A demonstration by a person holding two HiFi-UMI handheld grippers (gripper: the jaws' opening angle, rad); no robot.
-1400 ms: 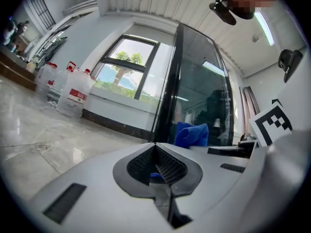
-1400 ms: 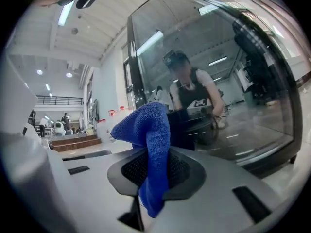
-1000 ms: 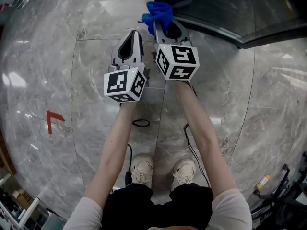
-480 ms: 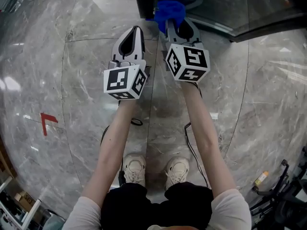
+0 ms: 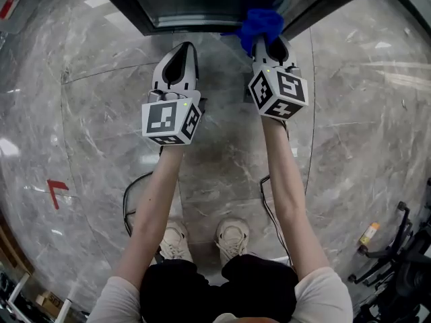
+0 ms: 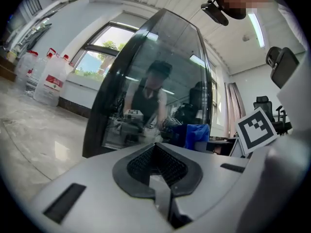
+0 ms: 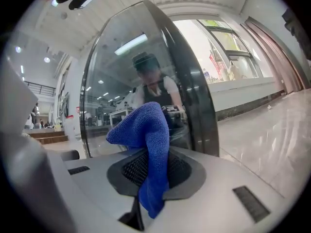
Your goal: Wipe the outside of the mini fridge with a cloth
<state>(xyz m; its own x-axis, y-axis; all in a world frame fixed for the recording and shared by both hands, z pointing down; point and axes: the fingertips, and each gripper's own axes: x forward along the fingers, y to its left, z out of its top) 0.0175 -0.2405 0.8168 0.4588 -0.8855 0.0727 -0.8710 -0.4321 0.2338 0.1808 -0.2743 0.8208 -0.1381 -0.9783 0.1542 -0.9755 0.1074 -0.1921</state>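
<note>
The mini fridge (image 5: 202,2) is a black box with a glossy glass door, standing on the marble floor at the top of the head view; its door (image 7: 146,81) fills both gripper views. My right gripper (image 5: 264,38) is shut on a blue cloth (image 5: 261,23), which bunches up just in front of the fridge's lower right corner. In the right gripper view the blue cloth (image 7: 148,144) sticks up from between the jaws, close to the glass. My left gripper (image 5: 180,58) hangs just short of the fridge front, jaws together with nothing in them.
Grey marble floor (image 5: 87,126) all around. A black cable (image 5: 131,200) trails by the person's feet. A red tape mark (image 5: 57,190) lies at the left. Chair bases (image 5: 397,268) stand at the lower right. Water jugs (image 6: 46,79) sit by a window.
The person has stepped toward the fridge. Both grippers moved forward, and the cloth now sits at the fridge's lower right corner instead of in front of its left edge.
</note>
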